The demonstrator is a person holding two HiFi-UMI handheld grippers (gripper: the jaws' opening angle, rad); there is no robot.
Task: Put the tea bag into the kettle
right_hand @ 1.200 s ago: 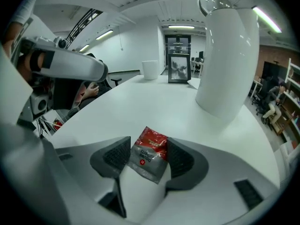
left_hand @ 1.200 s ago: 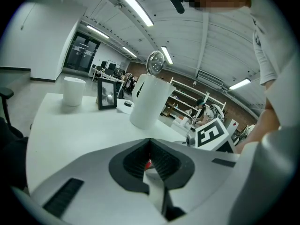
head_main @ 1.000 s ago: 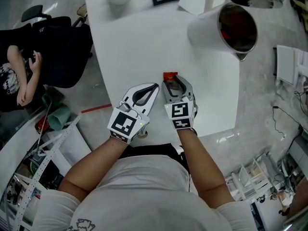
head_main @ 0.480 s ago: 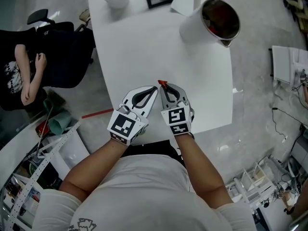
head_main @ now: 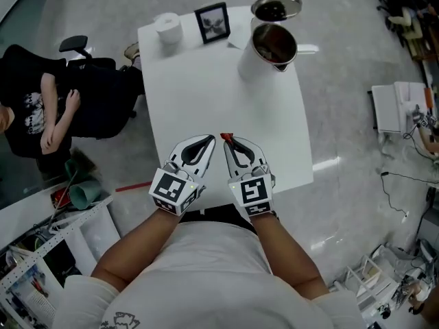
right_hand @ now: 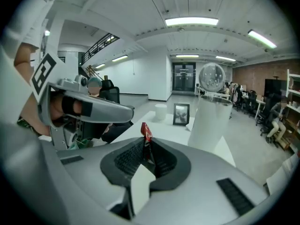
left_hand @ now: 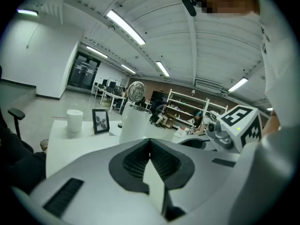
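A small red tea bag (head_main: pixel 227 137) (right_hand: pixel 146 132) sticks up from the tip of my right gripper (head_main: pixel 227 142) (right_hand: pixel 148 142), whose jaws are shut on it above the table's near edge. The white kettle (head_main: pixel 264 52) (right_hand: pixel 210 123) stands open at the table's far right, well beyond the right gripper. Its round lid (head_main: pixel 276 7) lies just behind it. My left gripper (head_main: pixel 210 139) (left_hand: pixel 150 142) hovers close beside the right one, shut with nothing between its fingers. From the left gripper view the kettle (left_hand: pixel 133 123) is straight ahead.
On the white table (head_main: pixel 206 88), a framed picture (head_main: pixel 212 22) and a white cup (head_main: pixel 168 27) stand along the far edge. A seated person in black (head_main: pixel 48 101) is off the table's left side. Shelving and clutter lie at lower left.
The right gripper's jaws, open around the tea bag on the table a second ago, have shut on it and lifted it. Both grippers drew back toward the near edge.
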